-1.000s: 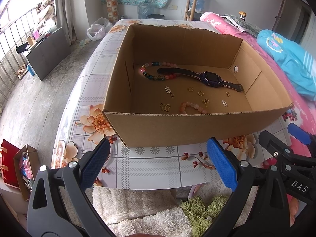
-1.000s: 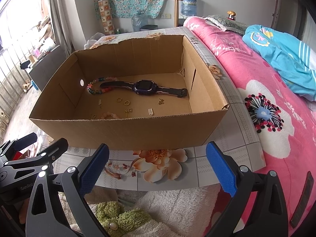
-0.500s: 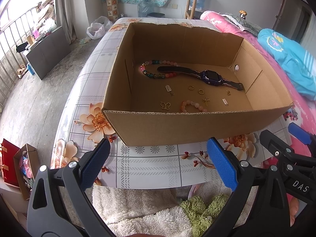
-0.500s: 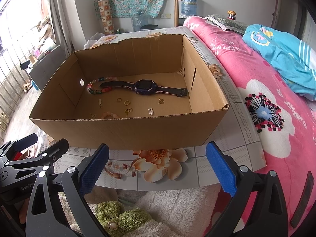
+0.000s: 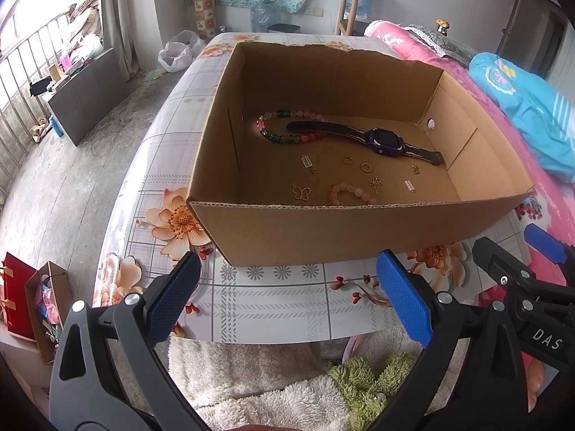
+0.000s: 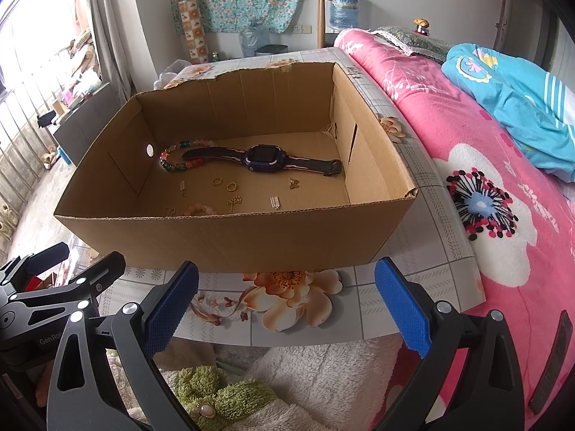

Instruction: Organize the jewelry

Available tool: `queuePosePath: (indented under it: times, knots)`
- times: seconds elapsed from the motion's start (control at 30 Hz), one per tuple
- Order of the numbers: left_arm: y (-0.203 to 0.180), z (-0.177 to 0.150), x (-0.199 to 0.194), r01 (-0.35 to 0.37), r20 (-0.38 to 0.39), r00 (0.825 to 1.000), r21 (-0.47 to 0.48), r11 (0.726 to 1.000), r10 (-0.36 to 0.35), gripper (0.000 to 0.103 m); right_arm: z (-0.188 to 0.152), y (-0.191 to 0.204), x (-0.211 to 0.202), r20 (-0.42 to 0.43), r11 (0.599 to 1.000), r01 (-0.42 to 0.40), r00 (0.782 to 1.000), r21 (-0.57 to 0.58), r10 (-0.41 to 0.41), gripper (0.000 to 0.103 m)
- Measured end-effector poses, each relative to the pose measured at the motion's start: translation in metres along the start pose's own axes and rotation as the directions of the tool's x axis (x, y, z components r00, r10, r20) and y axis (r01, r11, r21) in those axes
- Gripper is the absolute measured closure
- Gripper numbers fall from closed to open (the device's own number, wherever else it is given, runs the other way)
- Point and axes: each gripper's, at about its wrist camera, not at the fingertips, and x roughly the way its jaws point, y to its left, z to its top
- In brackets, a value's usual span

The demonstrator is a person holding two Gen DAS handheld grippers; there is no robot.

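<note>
Fingers on both grippers stand wide w/ nothing between the blue pads: left gripper point(image 5: 287, 298) and right gripper point(image 6: 285, 301) both hover just short of the box point(image 5: 359, 230), above the near table edge point(image 5: 273, 312). All jewelry lies loose on the box floor: bead strand point(image 5: 287, 125) at the far-left corner, watch point(image 5: 382, 142) touching it and running to the right wall, rings point(image 5: 365, 167) mid-floor, butterfly charm point(image 5: 301, 192) and pink bracelet point(image 5: 350, 193) close to the front wall, small clasps and charms scattered between. Scene fits two stages alike: pieces gathered in the box as the tidy result, or pieces waiting to be sorted out of it; pics don't settle which. Any reach inside should, by judgement, come over the front wall from above, since that wall is tall and the flat charms would need a narrow, near-vertical pinch. Hard to read: right view hides most of the bracelet and butterfly behind the front wall; tiny charms too small to identify; no tray or dividers visible in either view.
</note>
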Motion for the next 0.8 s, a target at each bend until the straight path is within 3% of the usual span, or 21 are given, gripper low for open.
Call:
queuePosePath:
  times: [0.8]
  knots:
    - [0.0012, 0.0015, -0.0003, 0.001, 0.003, 1.000, 0.001, 1.000, -0.001, 0.008, -0.0012, 0.0001, -0.0001, 0.000, 1.000, -0.003, 1.000, 0.001, 0.003, 0.007]
